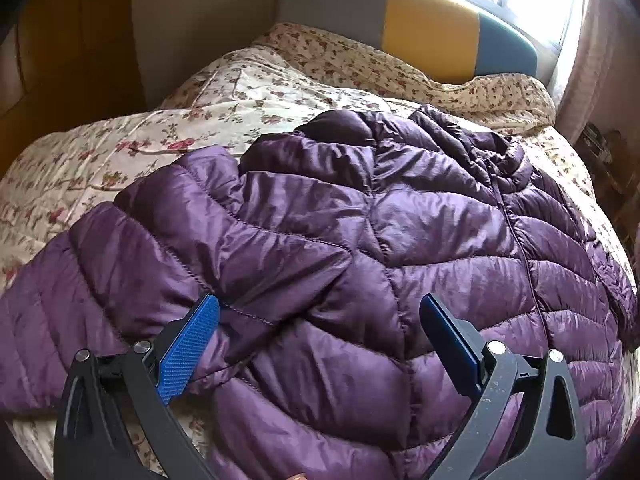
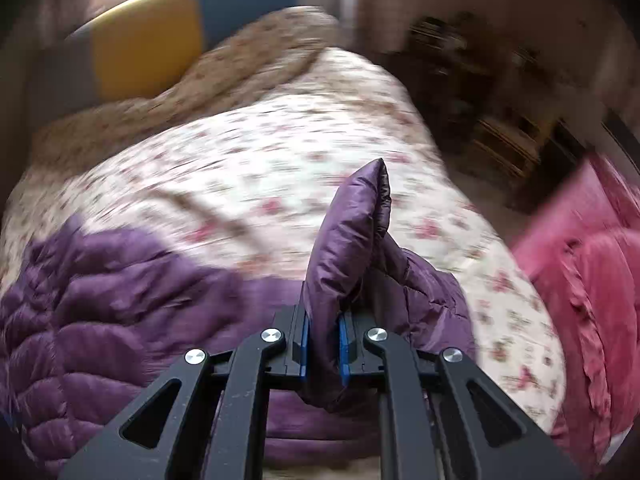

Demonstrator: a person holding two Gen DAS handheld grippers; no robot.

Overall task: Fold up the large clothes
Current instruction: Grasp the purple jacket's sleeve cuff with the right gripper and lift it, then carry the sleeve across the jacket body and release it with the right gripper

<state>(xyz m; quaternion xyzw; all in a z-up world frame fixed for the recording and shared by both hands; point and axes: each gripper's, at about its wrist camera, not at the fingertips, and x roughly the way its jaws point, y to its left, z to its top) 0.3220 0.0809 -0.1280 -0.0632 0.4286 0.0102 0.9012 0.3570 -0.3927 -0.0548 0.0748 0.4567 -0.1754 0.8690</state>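
A purple quilted puffer jacket [image 1: 360, 240] lies spread on a floral bed quilt [image 1: 120, 152], with one sleeve folded across its body at the left. My left gripper [image 1: 320, 316] is open just above the jacket's lower part, its blue pads [image 1: 188, 352] apart and holding nothing. My right gripper [image 2: 323, 340] is shut on a sleeve or edge of the jacket [image 2: 348, 232], and this pinched fold sticks up between the pads. The rest of the jacket [image 2: 100, 312] lies at the lower left in the right wrist view, which is motion-blurred.
A headboard [image 1: 432, 36] in grey, yellow and blue stands at the far end under a bright window. A pink ruffled cloth [image 2: 592, 280] lies off the bed's right side. Dark shelves [image 2: 480, 100] stand beyond the bed's right edge.
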